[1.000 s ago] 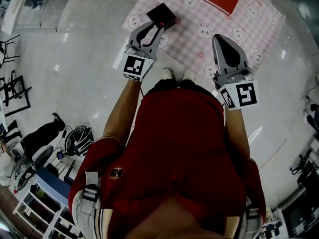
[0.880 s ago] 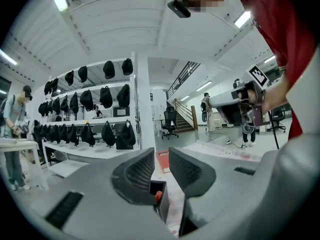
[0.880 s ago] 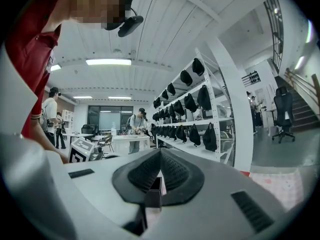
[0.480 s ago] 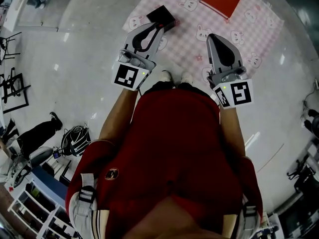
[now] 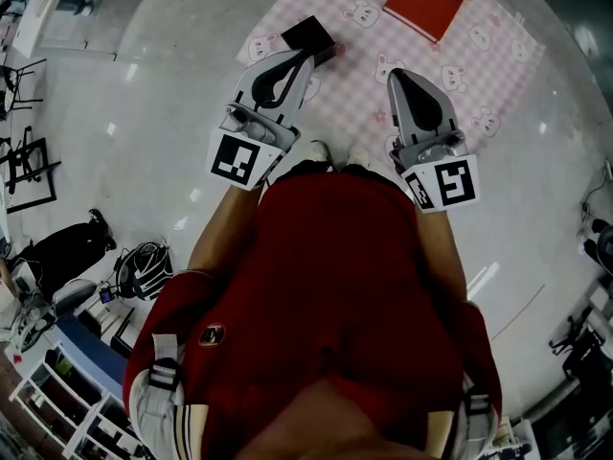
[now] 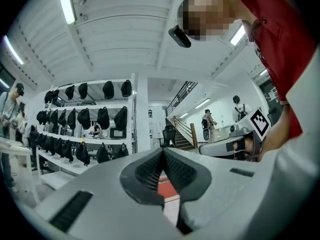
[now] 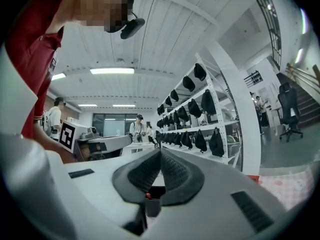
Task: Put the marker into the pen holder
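Note:
The black pen holder [image 5: 308,36] stands on the pink checked mat [image 5: 359,103], just beyond the tip of my left gripper [image 5: 308,57]. In the right gripper view the pen holder [image 7: 152,201] shows below the jaws with a small red tip [image 7: 148,196] at its rim, perhaps the marker; no marker can be made out in the head view. My left gripper [image 6: 162,151] and right gripper [image 7: 160,150] are both shut with nothing between the jaws. In the head view the right gripper [image 5: 397,73] hangs over the mat's near part.
A red notebook [image 5: 426,0] lies at the mat's far side, and the red notebook [image 6: 167,188] shows below the left jaws too. The person's red shirt [image 5: 335,286] fills the lower head view. Shelves with black bags [image 7: 200,104] and several people stand around the room.
Both grippers have drawn back a little toward the person's body, the right one drifting left. Both stayed shut. The pen holder and notebook have not moved on the mat.

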`<state>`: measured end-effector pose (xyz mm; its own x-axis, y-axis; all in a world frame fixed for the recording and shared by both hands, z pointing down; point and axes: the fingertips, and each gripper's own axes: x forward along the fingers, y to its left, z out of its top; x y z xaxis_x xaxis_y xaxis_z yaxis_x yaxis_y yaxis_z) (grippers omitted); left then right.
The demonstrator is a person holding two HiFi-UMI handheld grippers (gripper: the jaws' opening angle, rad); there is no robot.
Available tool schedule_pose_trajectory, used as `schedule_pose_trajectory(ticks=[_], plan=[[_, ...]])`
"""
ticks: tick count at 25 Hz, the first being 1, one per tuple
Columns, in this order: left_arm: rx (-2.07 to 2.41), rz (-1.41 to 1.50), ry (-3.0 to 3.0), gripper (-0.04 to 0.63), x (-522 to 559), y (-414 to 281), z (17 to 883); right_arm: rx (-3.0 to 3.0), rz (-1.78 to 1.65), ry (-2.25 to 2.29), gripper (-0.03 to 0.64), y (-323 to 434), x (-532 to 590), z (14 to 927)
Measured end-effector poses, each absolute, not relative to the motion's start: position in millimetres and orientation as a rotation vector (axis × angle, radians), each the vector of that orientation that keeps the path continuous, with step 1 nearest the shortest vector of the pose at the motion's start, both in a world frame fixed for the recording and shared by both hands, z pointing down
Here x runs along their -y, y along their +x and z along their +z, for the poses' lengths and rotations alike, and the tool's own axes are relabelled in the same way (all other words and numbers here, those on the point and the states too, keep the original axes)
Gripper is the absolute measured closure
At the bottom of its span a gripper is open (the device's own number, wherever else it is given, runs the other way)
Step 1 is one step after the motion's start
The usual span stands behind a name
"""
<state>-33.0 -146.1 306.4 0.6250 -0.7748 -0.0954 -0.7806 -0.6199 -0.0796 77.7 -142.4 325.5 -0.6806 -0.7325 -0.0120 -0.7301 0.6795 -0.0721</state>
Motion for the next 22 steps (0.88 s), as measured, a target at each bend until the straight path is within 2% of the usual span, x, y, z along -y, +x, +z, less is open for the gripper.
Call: schedule_pose_trajectory(ticks=[22], plan=[[-1.312,0.051,-2.727,0.589,140.8,-16.2,293.7,-2.859,-0.078,-1.106,0.618,66.9,136.8,319.2]])
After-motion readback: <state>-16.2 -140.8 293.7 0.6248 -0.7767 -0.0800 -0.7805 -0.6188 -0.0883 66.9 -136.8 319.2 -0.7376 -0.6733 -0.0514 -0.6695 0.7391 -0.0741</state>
